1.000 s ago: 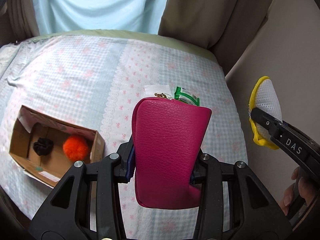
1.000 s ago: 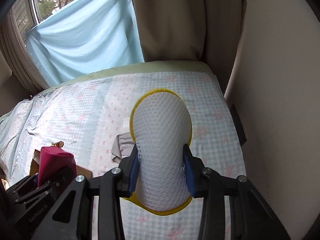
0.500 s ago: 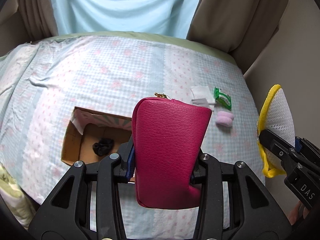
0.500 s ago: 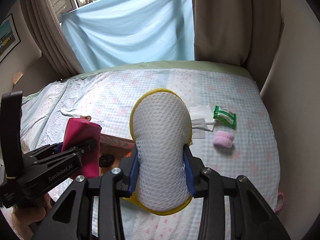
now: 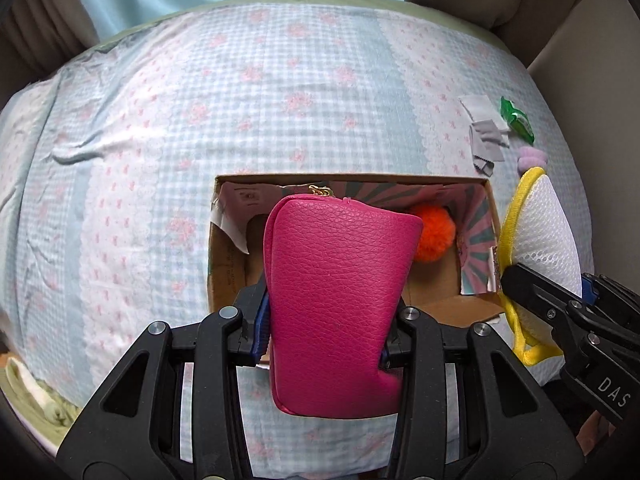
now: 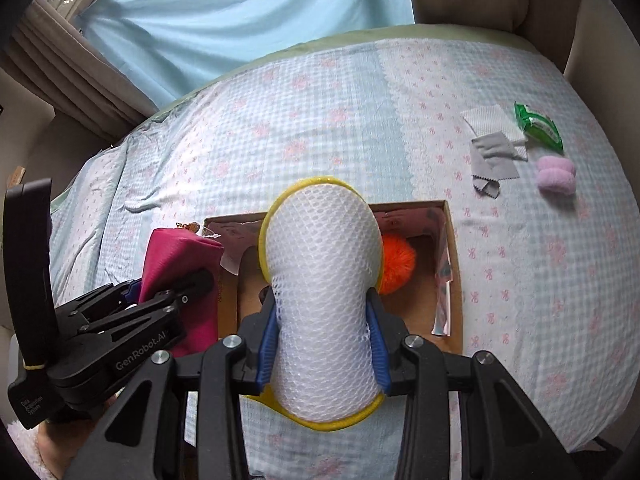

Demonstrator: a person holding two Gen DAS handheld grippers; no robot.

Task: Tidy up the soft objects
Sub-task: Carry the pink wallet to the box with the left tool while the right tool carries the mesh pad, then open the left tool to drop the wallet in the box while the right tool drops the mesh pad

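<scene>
My left gripper (image 5: 324, 330) is shut on a magenta leather pouch (image 5: 336, 304), held upright above the near edge of an open cardboard box (image 5: 224, 184). My right gripper (image 6: 322, 328) is shut on a white mesh pad with a yellow rim (image 6: 322, 280), hanging over the same box (image 6: 454, 264). An orange pompom (image 5: 434, 236) lies inside the box, also seen as the orange pompom (image 6: 396, 264) behind the mesh pad. The left gripper (image 6: 160, 296) with its pouch (image 6: 176, 256) shows at the left of the right wrist view.
The box sits on a checked, flower-print bedspread (image 5: 200, 100). At the right lie a grey cloth (image 6: 492, 160), a white cloth (image 6: 492, 120), a green packet (image 6: 540, 124) and a lilac fuzzy item (image 6: 556, 174). A blue curtain (image 6: 240, 12) hangs behind the bed.
Both grippers have swung across the bed with their loads, from the right side to above the cardboard box. The box has come to the centre of both views and looms larger.
</scene>
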